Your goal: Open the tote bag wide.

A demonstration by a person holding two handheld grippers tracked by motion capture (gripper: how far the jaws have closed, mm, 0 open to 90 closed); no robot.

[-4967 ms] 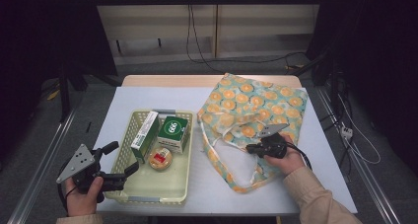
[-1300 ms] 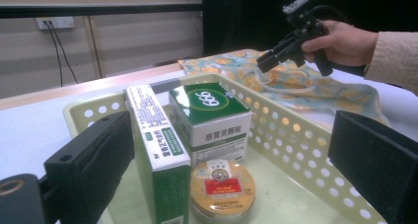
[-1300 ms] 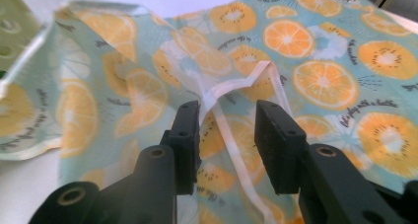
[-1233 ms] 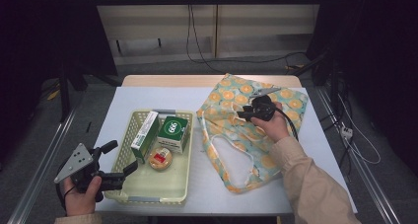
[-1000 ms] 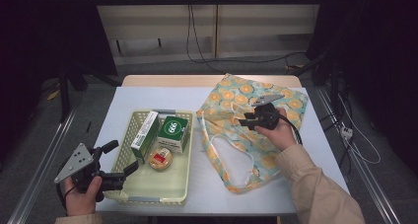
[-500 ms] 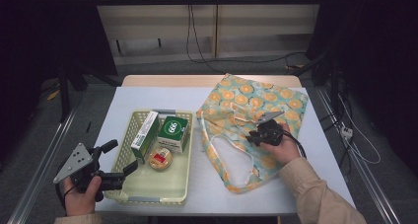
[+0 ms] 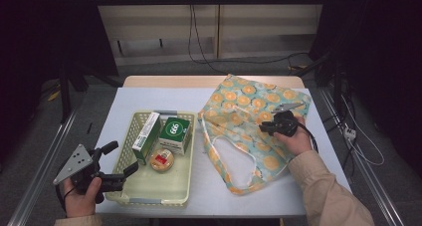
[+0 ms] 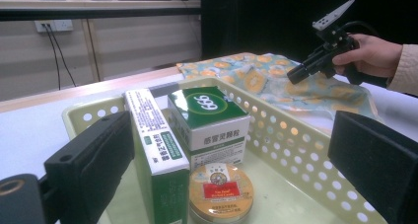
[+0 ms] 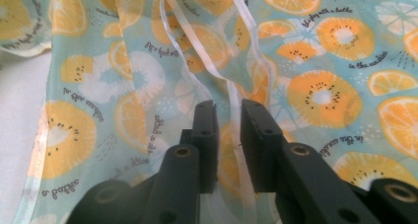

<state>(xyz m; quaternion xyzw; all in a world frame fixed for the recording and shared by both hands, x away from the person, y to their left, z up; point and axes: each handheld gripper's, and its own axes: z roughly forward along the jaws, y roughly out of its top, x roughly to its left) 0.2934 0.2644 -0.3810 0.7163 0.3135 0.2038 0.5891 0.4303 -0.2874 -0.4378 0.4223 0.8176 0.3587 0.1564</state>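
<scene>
Surface (image 7: 209, 99): pale sheet on a wooden top; dark room, cables behind. Fruit-print bag (image 7: 234, 104) lies flat, right half, reaching the right edge. Basket (image 7: 149, 198), left, near front edge. Bare strip between them. Right gripper (image 7: 263, 127): jaws just narrowing, a slim gap astride the bag's white handle (image 9: 236, 130). Left gripper (image 7: 119, 159): open at basket's left rim.

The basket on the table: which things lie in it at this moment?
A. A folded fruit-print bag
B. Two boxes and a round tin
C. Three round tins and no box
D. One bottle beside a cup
B: the basket holds a white-and-green box, a green box and a round tin; the fruit-print bag lies beside it on the table.
</scene>
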